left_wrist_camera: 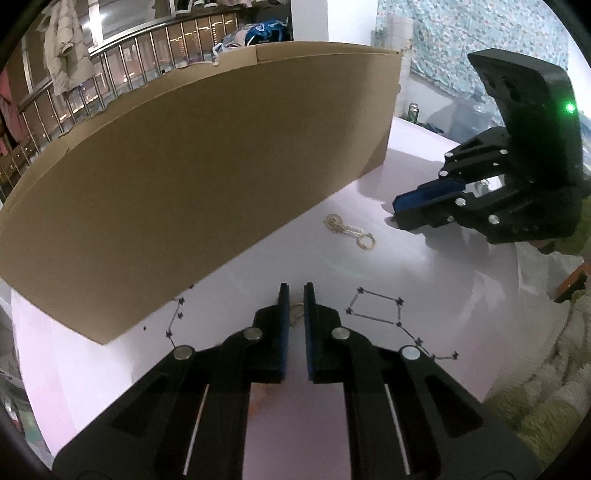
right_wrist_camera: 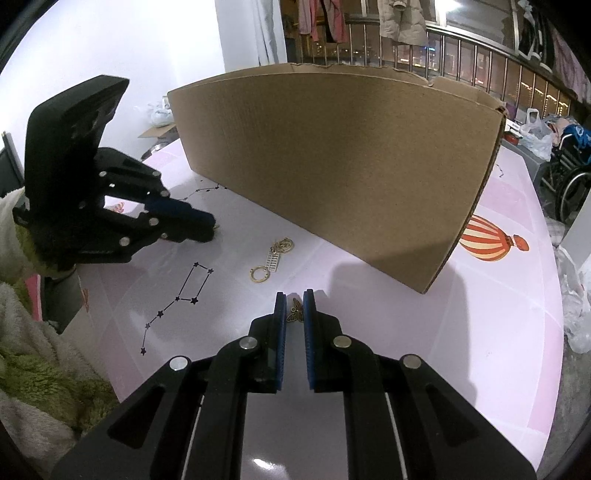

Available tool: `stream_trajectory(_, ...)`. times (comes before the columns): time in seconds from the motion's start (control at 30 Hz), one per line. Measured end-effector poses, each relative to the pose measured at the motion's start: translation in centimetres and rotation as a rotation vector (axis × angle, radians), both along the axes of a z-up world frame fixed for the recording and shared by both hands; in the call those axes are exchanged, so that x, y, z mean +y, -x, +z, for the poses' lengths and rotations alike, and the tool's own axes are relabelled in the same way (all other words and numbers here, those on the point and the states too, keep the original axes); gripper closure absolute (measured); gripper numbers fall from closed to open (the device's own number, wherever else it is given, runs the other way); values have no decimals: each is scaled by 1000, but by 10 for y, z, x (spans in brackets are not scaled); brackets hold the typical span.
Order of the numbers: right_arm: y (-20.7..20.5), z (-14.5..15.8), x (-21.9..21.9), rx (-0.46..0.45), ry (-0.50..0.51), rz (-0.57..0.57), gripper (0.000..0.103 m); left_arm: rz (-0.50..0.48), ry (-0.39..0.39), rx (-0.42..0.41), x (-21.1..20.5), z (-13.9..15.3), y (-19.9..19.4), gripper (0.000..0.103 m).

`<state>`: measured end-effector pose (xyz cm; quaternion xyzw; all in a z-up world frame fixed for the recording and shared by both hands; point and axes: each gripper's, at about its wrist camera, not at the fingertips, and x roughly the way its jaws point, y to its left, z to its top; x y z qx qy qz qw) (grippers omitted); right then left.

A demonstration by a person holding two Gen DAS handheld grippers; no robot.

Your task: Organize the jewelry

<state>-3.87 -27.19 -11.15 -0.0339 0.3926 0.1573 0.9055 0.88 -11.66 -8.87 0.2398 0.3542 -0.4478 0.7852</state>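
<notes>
A large cardboard box stands on a pale pink round table; it also shows in the right wrist view. A gold ring-and-charm piece lies on the table beside the box, also seen from the right. My left gripper has its fingers closed around a thin gold piece on the table. My right gripper has its fingers closed around a small gold butterfly charm low over the table. Each gripper shows in the other's view, the right one and the left one.
The table carries printed star constellations and a striped hot-air balloon picture. A green fuzzy cloth lies at the table's edge. A can stands beyond the box. A railing with hung clothes is behind.
</notes>
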Motion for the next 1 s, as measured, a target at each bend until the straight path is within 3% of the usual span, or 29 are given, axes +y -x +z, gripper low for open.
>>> stream_trajectory(0.27,4,0,1,0,0,-3,94,-8,32,18,10,-1,15,97)
stream_trajectory(0.33,4,0,1,2,-2,-5,94,-4,44,30,12,0,17,103)
stream_trajectory(0.67,14,5,1,14,-5,-8,93,29,64,67,20,9,9,103)
stream_trajectory(0.73,14,6,0,16,-11,-14,92,34,70,79,22,12,10,96)
stream_trajectory(0.8,15,7,-2,20,-19,-19,92,43,73,82,24,14,12,79)
stream_trajectory(1.0,12,4,-8,30,-49,-49,92,74,60,124,25,4,13,74)
